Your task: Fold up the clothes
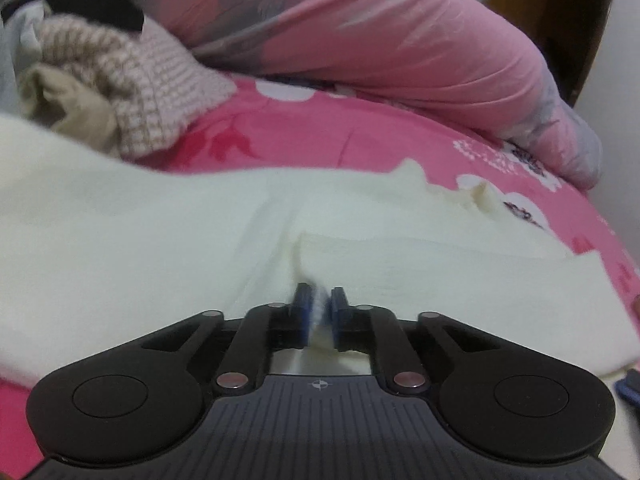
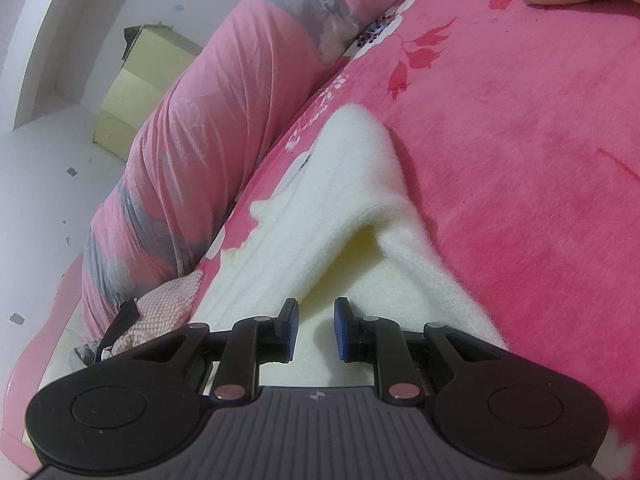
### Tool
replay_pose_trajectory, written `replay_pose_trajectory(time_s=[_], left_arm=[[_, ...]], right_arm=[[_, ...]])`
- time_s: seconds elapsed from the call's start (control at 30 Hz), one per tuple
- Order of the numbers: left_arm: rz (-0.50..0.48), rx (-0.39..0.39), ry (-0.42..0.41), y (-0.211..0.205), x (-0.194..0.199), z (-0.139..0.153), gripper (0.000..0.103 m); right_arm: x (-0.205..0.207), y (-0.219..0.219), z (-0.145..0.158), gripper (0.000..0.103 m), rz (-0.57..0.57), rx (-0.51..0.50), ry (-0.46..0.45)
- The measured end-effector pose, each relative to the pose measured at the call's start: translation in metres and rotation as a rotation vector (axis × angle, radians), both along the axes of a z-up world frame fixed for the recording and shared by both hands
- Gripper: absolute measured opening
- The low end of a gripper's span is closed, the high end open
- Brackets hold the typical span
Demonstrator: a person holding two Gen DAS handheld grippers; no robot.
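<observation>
A cream fleece garment (image 1: 160, 248) lay spread across our pink floral bedspread (image 1: 304, 136), directly ahead of both tongs. Our left gripper (image 1: 319, 312) was clenched on a pinch of its fabric. Our right gripper (image 2: 316, 330) hung released, jaws apart above the fleece. Beyond lay a rolled pink duvet (image 2: 192, 136) and a checked knit (image 1: 132, 80).

Fuzzy cream fleece garment (image 2: 320, 216), matt

Right gripper (image 2: 316, 328): jaws parted over cream garment (image 2: 340, 200); pink blanket (image 2: 520, 160) right, rolled duvet (image 2: 192, 140) left.
</observation>
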State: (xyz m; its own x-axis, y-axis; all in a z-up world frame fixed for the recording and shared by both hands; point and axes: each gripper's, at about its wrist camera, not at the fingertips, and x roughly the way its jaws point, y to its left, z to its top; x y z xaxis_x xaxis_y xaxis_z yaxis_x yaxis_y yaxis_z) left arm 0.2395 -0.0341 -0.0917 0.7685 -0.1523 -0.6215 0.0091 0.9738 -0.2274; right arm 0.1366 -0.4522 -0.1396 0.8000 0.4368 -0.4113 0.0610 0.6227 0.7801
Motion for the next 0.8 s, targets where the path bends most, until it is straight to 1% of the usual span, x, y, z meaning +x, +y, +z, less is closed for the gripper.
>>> replay_pose_trajectory(time_s=[0.07,0.17,0.23,0.3,0.4,0.5,0.53,0.6,0.67,0.7,0.8], left_arm=[[0.03,-0.004,-0.029,0.001,-0.002,0.007,0.003],[0.085,-0.029,-0.086,0.009,-0.004,0.024,0.002],[0.119,0.0,-0.119,0.011,-0.006,0.03,0.002],[0.137,0.013,-0.11,0.014,-0.004,0.028,0.002],[0.147,-0.005,-0.061,0.019,-0.001,0.02,0.002],[0.15,0.004,-0.062,0.019,-0.005,0.016,0.002],[0.153,0.007,-0.061,0.02,-0.006,0.015,0.002],[0.157,0.016,-0.048,0.021,-0.007,0.012,0.003],[0.157,0.027,-0.027,0.023,-0.008,0.006,0.003],[0.154,0.036,-0.025,0.022,-0.01,0.003,0.003],[0.135,0.078,-0.041,0.019,-0.016,0.001,0.003]], right_arm=[[0.0,0.0,0.0,0.02,0.004,0.001,-0.003],[0.0,-0.001,0.0,0.02,0.009,0.003,-0.005],[0.0,-0.001,0.0,0.02,0.009,0.007,-0.006],[-0.001,-0.002,0.001,0.02,0.0,0.009,-0.005],[-0.005,-0.003,0.005,0.019,-0.05,-0.033,-0.017],[-0.014,-0.007,0.013,0.018,-0.181,-0.127,-0.033],[-0.017,-0.012,0.012,0.016,-0.207,-0.115,-0.031],[-0.017,-0.023,0.003,0.014,-0.232,-0.033,-0.009],[-0.017,-0.031,-0.004,0.003,-0.255,0.024,0.013],[-0.018,-0.035,-0.008,0.002,-0.266,0.051,0.024],[-0.018,-0.039,-0.01,0.003,-0.259,0.092,0.025]])
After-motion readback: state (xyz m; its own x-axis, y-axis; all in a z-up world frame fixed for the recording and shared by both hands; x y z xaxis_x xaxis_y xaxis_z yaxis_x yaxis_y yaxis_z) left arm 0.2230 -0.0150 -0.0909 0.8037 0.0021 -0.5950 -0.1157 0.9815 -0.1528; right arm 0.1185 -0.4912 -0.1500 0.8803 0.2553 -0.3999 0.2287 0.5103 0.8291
